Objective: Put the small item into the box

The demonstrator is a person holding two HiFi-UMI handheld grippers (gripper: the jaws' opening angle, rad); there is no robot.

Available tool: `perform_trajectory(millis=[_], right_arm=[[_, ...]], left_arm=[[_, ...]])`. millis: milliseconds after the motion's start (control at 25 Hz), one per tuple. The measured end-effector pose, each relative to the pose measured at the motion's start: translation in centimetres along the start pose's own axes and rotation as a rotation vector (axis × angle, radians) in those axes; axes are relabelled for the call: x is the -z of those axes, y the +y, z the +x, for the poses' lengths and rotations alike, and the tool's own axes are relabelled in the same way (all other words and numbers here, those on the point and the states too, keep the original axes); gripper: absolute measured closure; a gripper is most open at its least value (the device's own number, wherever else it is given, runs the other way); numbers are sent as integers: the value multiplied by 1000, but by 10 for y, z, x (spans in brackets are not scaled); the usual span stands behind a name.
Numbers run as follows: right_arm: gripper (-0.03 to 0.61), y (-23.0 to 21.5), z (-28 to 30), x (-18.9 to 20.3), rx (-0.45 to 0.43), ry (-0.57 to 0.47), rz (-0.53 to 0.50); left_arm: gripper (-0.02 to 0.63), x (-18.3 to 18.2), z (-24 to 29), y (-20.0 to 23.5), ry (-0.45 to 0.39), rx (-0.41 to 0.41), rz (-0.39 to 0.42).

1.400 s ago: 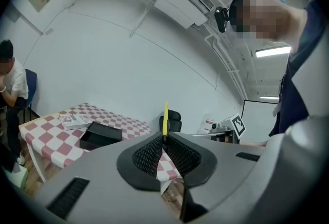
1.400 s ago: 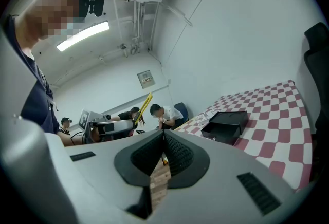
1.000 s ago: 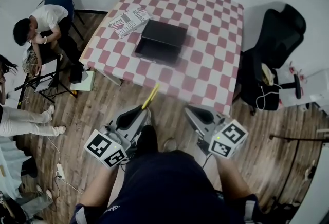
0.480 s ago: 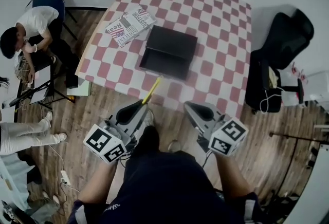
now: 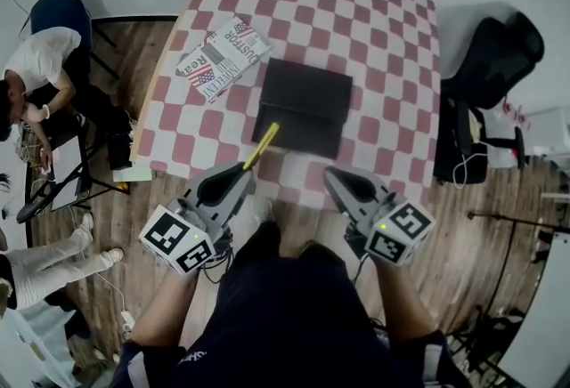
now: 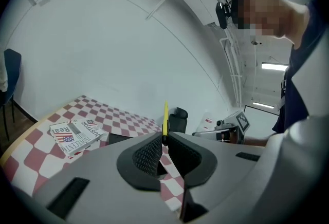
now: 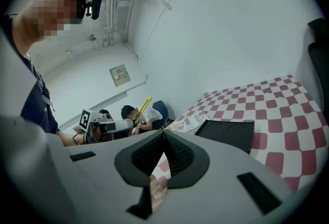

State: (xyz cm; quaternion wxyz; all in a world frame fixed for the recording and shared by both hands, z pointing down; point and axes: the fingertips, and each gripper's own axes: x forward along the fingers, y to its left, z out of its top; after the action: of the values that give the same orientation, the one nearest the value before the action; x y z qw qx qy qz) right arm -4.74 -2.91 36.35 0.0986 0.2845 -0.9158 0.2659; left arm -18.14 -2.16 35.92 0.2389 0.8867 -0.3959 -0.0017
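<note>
Left gripper (image 5: 245, 168) is pinching the near end of a thin yellow item (image 5: 262, 146) between its jaw tips, with the item sticking out forward and, in the head view, its far end overlapping the near left corner of the black box (image 5: 305, 106). Right gripper (image 5: 331, 174) is hanging beside it at the near table edge, jaws pressed together with nothing between them. The box is sitting on the red-and-white checkered table (image 5: 374, 30), a newspaper (image 5: 223, 57) is lying just left of it, and a black chair (image 5: 485, 66) is standing off the table's right side.
</note>
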Motion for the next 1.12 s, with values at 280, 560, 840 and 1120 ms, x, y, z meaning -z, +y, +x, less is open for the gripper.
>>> perform_trajectory(millis=[280,560,840,1120], right_arm=[[561,-16,18,-11,59,-13,25],[561,-40,21,-12,94,-18,63],[561,-70,18,1,80,3,106],[561,-104,11,19,64,43,161]], left_arm=[[551,-4,20,34,43,41,11],[550,10,53,55,133,69,79],[549,53,102,72,300,127,257],[550,107,143,90,548,206,506]])
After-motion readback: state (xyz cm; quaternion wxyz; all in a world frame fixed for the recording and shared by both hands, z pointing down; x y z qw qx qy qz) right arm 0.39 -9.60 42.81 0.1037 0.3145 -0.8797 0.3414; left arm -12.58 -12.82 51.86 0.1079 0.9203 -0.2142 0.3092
